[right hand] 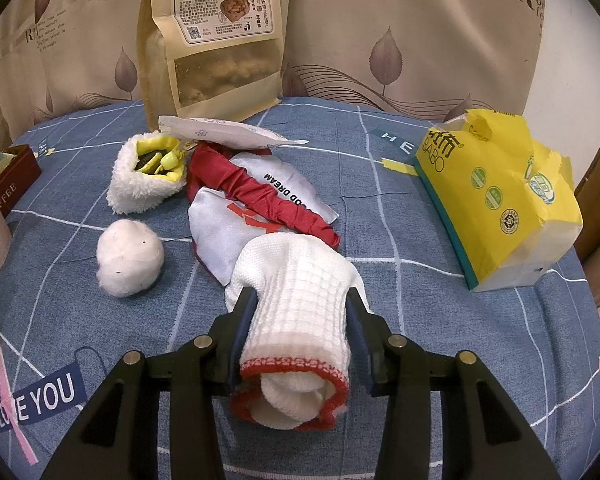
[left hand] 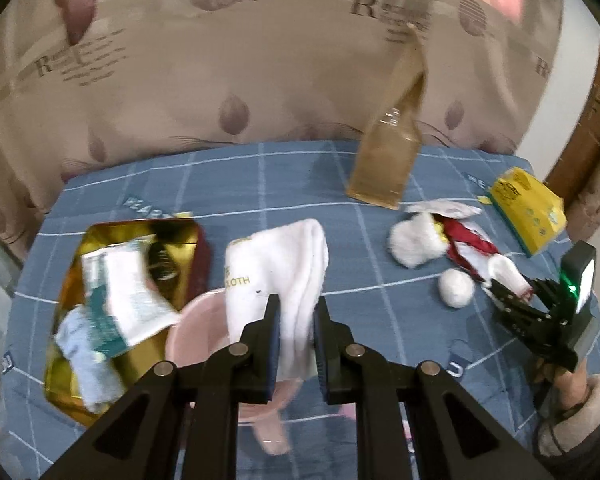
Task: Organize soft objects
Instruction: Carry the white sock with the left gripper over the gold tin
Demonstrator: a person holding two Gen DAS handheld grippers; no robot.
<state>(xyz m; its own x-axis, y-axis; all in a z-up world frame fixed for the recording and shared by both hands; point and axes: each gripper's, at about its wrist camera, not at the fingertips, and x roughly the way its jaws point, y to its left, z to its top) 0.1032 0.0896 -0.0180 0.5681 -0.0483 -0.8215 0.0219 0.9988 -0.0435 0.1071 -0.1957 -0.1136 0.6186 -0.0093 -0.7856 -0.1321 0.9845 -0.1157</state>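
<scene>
The left gripper [left hand: 296,312] is clamping a white cloth [left hand: 276,264], whose lower end is hiding the pink cup [left hand: 198,328] at 6 o'clock. The right gripper [right hand: 300,308] is squeezing a knitted glove [right hand: 300,300]; its fingertips are hidden, tucked inside the cuff.

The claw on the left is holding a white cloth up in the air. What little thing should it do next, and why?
Probably carry it a little toward the gold tin and lower it. The left gripper is shut on the white cloth, which hangs over the pink cup, and the tin beside it already holds other soft cloths.
</scene>
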